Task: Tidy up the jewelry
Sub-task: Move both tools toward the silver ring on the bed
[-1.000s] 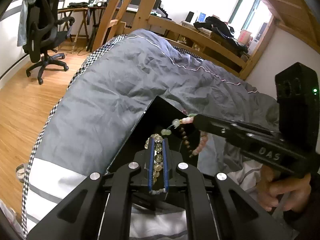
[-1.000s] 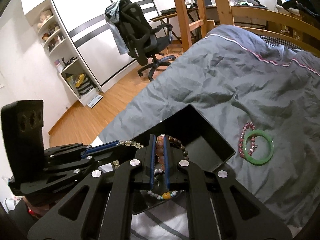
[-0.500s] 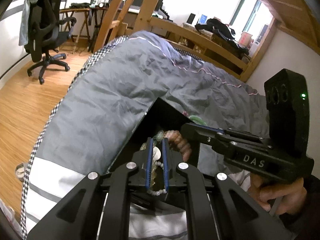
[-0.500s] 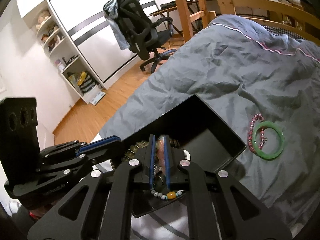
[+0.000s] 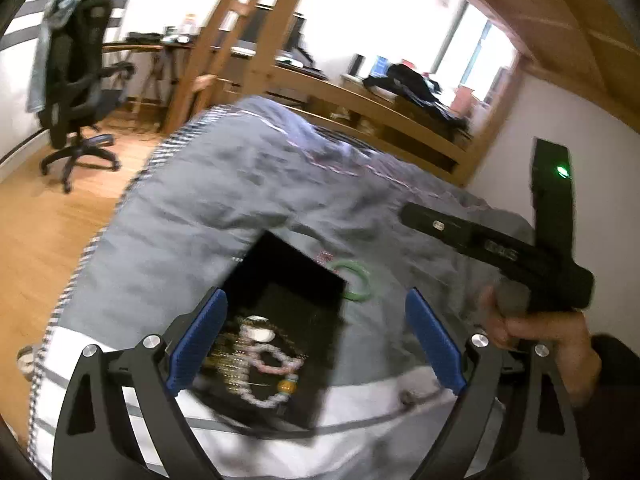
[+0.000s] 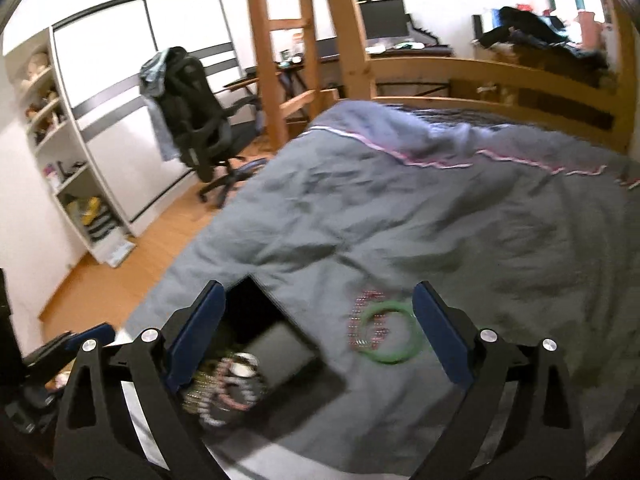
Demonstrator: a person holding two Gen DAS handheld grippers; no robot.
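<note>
A black open box (image 5: pixel 280 276) lies on the grey duvet (image 5: pixel 208 216) and holds several bead bracelets (image 5: pixel 264 364); box (image 6: pixel 288 344) and bracelets (image 6: pixel 224 384) also show in the right wrist view. A green bangle (image 6: pixel 390 336) and a red bead bracelet (image 6: pixel 362 320) lie on the duvet beside the box; the bangle (image 5: pixel 358 280) shows in the left wrist view. My left gripper (image 5: pixel 316 340) is open and empty above the box. My right gripper (image 6: pixel 318 340) is open and empty, raised above box and bangle; its body (image 5: pixel 500 252) shows at right.
A wooden bed frame (image 6: pixel 480 76) borders the far side of the bed. An office chair (image 6: pixel 192 120) stands on the wood floor at left, near white shelves (image 6: pixel 68 184). A desk with a monitor (image 6: pixel 384 24) is behind. The duvet's edge drops off at left.
Both grippers opened and let go of their bead bracelets, which now lie in the box. Both grippers pulled up and back; the right one swung toward the bangle.
</note>
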